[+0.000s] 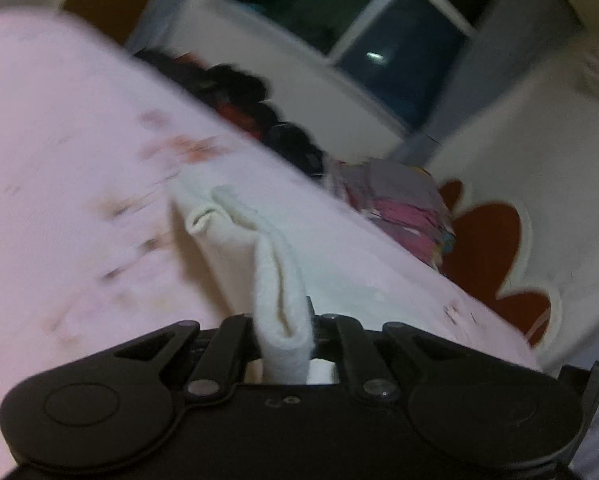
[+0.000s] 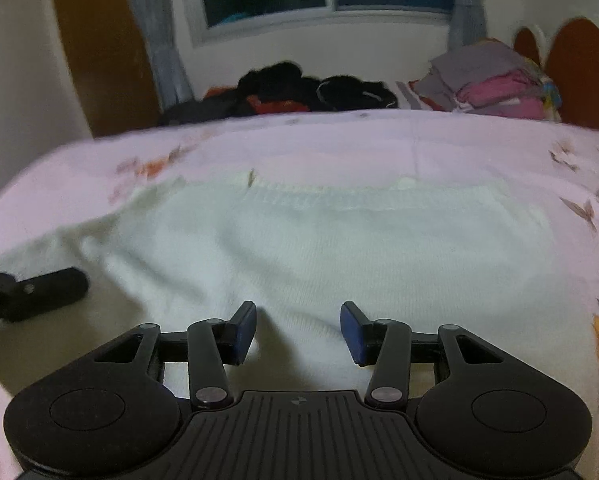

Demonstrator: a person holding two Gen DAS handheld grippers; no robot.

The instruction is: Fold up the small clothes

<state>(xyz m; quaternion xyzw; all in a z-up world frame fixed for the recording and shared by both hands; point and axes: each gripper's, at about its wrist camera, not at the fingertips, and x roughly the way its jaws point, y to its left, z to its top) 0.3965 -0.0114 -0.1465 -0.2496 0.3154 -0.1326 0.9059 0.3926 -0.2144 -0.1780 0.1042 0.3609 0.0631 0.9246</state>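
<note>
A white knitted garment (image 2: 319, 248) lies spread flat on the pink floral bedsheet (image 2: 339, 140). My left gripper (image 1: 285, 332) is shut on a bunched edge of this white garment (image 1: 235, 248), which rises off the sheet (image 1: 59, 120) in a folded ridge towards the jaws. The left wrist view is tilted and blurred. My right gripper (image 2: 298, 330) hovers just over the near part of the garment, open, its blue pads apart with nothing between them. A black part of the left gripper's frame (image 2: 39, 292) shows at the left edge of the right wrist view, by the garment's left side.
At the far edge of the bed lies a heap of dark clothes (image 2: 299, 88) and, to its right, a stack of folded grey and pink clothes (image 2: 487, 84). A red and white headboard (image 2: 579, 76) stands on the right. A window and a wall are behind.
</note>
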